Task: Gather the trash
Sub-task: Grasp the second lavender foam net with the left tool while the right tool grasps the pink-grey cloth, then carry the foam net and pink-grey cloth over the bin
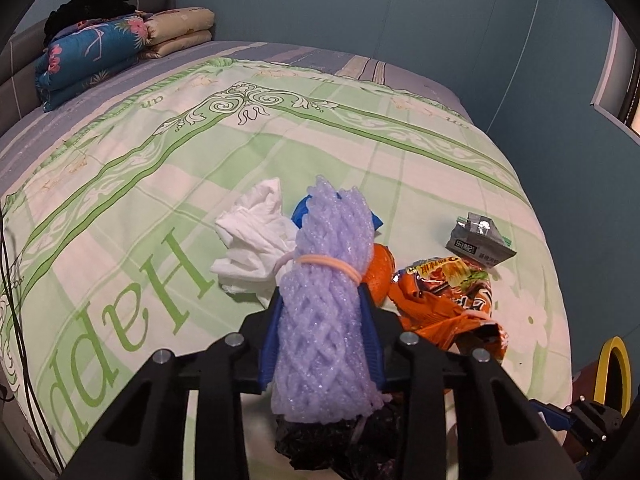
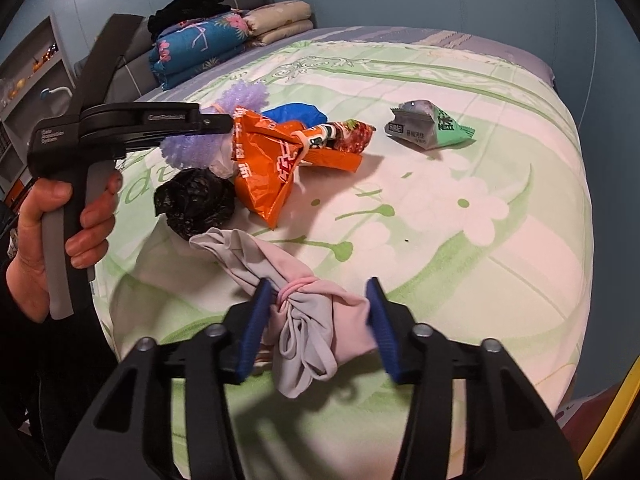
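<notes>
My left tongs are closed on the purple foam net, both blue fingers pressed against its sides; the net is bound near its middle by a pale rubber band, which I judge keeps the bundle compact enough to be pinched as one piece; in the right wrist view the net hangs clear of the bed, so I take it as lifted and ready for carrying off.

My right tongs stand wide open astride the grey-pink cloth bundle; the left finger is touching or just beside the bundle, the right finger stands apart from it; nothing is held; the bundle rests on the bed at its near edge; I judge this to be the approach for the next pick, since the tied waist lies between the fingers.

The remaining trash lies on the bed, gathered close together, which I judge suits picking piece by piece.

Count, from both views:
- purple foam net: one, held;
- cloth bundle: one;
- orange snack wrapper: one, tied at the middle;
- black bag: one, crumpled;
- silver-green packet: one, well apart from the rest;
- white tissue wad: one;
- blue piece: one, partly hidden behind the wrapper;
- round orange piece: one, possibly peel, I cannot tell.

A yellow rim shows beside the bed; whether it is the bin I cannot tell.
</notes>
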Action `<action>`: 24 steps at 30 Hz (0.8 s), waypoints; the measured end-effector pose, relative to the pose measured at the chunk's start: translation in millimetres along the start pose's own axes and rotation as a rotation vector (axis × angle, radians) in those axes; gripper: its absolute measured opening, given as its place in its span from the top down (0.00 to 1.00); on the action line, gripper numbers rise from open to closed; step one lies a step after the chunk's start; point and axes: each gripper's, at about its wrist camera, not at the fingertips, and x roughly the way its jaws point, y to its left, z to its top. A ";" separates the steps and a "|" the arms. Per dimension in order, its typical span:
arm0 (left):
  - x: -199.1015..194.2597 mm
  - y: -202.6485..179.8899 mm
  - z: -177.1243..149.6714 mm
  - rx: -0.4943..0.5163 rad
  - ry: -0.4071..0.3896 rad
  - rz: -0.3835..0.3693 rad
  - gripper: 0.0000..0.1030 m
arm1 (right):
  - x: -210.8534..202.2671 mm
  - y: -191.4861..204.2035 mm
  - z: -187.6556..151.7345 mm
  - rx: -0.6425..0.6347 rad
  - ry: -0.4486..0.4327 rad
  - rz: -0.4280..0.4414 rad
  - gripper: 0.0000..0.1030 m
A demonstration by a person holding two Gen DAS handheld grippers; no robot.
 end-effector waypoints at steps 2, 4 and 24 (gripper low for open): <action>-4.6 1.6 0.1 -0.003 -0.010 -0.003 0.69 | 0.9 -0.3 0.1 0.007 0.010 0.016 0.67; -8.7 3.3 -0.3 -0.005 -0.019 -0.001 0.69 | 1.7 0.6 0.1 0.006 0.013 0.020 0.71; -78.9 35.8 -21.2 -0.102 -0.122 -0.032 0.70 | -40.4 4.5 8.4 0.040 -0.050 0.039 0.80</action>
